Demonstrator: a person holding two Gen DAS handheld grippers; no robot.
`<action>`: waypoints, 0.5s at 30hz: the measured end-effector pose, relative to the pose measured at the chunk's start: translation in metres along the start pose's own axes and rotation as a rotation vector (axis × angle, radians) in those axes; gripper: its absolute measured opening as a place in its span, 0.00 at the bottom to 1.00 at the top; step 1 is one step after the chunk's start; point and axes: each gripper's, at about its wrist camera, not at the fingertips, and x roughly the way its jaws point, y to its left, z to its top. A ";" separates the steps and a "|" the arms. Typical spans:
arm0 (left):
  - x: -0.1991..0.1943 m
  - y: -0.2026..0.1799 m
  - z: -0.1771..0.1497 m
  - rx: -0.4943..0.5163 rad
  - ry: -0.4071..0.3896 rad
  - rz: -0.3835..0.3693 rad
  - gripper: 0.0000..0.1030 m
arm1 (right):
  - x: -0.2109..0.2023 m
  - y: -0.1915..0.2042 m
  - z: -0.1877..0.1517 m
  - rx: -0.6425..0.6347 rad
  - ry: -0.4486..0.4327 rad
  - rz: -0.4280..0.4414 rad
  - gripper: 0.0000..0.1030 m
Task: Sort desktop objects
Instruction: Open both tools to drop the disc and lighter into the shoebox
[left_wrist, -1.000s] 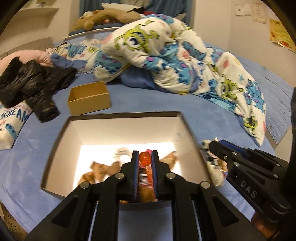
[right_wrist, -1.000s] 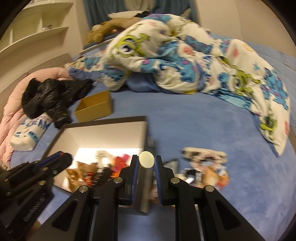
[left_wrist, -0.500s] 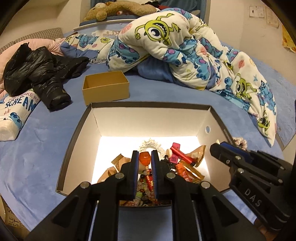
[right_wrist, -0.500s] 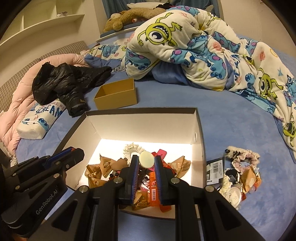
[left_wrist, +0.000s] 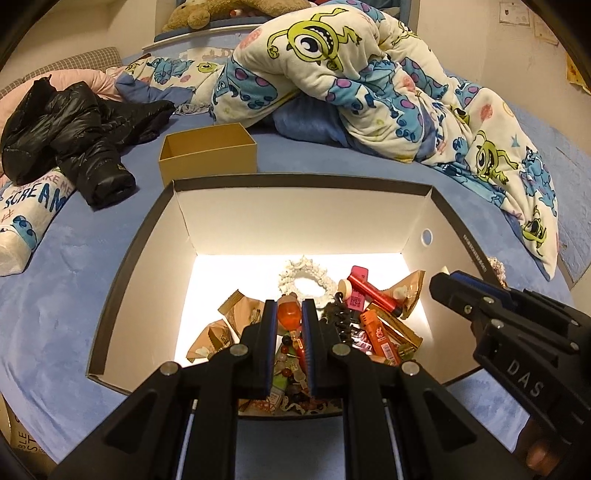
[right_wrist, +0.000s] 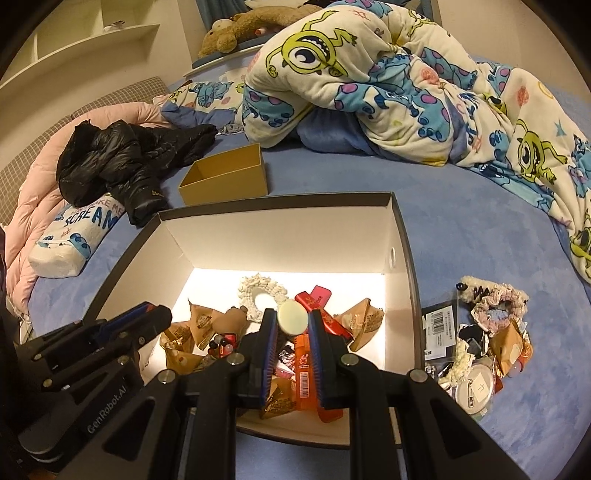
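Note:
A large open box (left_wrist: 439, 199) (right_wrist: 404, 236) with dark outer walls lies on the blue bed. Its white floor holds several small items: snack packets, a white scrunchie (left_wrist: 308, 278) (right_wrist: 258, 291), a red tube (left_wrist: 373, 291), an orange lighter (left_wrist: 380, 338). My left gripper (left_wrist: 289, 314) hangs over the box's near half, shut on a small orange bottle (left_wrist: 289, 315). Over the same box my right gripper (right_wrist: 292, 321) is shut on a pale round disc (right_wrist: 292, 317). Each gripper shows at the other view's edge.
A small empty tan box (left_wrist: 207, 153) (right_wrist: 225, 173) sits behind the big one. A pile of loose items (right_wrist: 484, 347) lies on the bed right of the box. A black jacket (left_wrist: 70, 133), a printed pillow (right_wrist: 74, 236) and a cartoon duvet (left_wrist: 369, 85) surround the area.
Both grippers have moved forward and down over the large box, still shut on their items. The box's inside, partly seen before, now fills the lower middle of both views.

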 end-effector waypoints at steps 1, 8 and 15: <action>0.001 0.001 -0.001 -0.003 0.003 -0.003 0.13 | 0.001 -0.001 0.000 0.003 0.001 -0.002 0.18; 0.001 0.004 -0.006 0.006 -0.021 0.040 0.63 | 0.006 -0.003 -0.003 0.012 -0.004 0.006 0.55; -0.005 0.005 -0.002 0.008 -0.035 0.039 0.74 | 0.004 -0.001 -0.001 0.012 -0.012 0.014 0.65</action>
